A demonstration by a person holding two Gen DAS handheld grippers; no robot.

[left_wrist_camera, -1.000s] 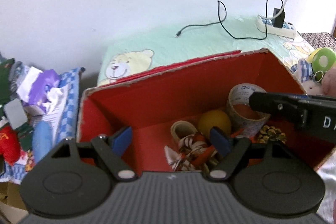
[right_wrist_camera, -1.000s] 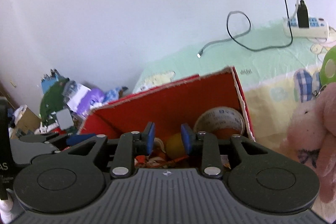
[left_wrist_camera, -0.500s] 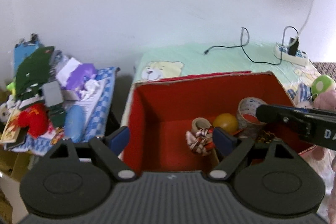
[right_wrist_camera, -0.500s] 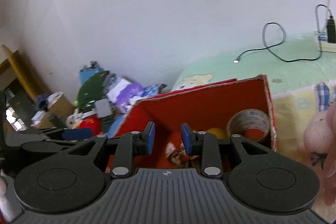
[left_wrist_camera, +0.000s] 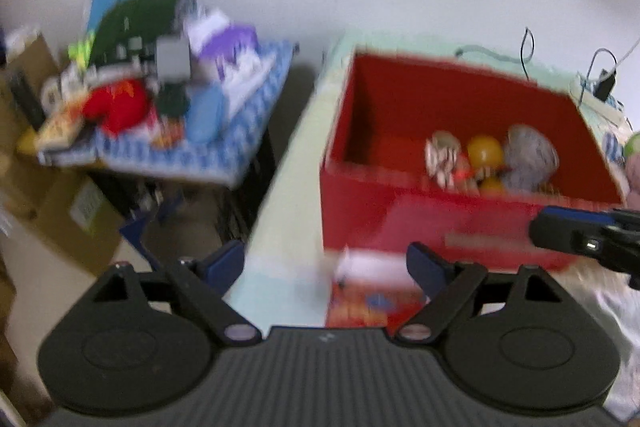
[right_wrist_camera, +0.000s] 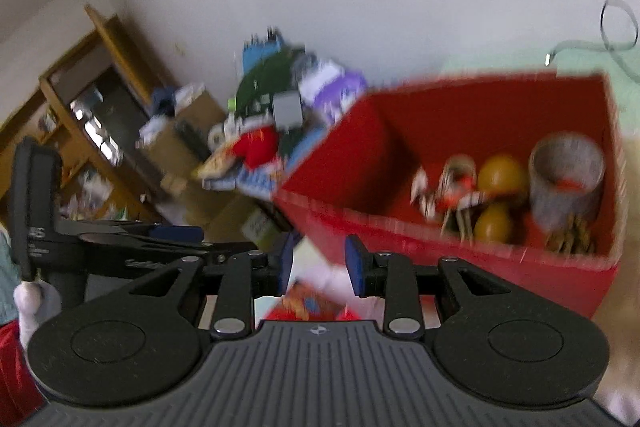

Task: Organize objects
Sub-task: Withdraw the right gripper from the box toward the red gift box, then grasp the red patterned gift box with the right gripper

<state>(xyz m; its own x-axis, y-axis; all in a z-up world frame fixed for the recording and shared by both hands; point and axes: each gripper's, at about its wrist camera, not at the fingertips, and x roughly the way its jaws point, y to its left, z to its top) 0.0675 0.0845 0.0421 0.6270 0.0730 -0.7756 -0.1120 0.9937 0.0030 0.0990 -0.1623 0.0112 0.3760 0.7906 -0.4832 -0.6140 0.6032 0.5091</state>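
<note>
A red cardboard box stands on a pale green bed sheet. It also shows in the right wrist view. Inside lie a tape roll, two yellow balls, a striped bundle and a pine cone. My left gripper is open and empty, in front of the box's near left corner. My right gripper is narrowly open and empty, in front of the box. Both views are blurred.
A cluttered side table with a blue checked cloth, a red toy and papers stands left of the bed. Cardboard boxes sit below it. A wooden shelf is at far left. A power strip with cables lies behind the box.
Both grippers have pulled back and up from the red box, which now shows whole and farther away. The views have swung left. The right gripper's jaws stand slightly wider.
</note>
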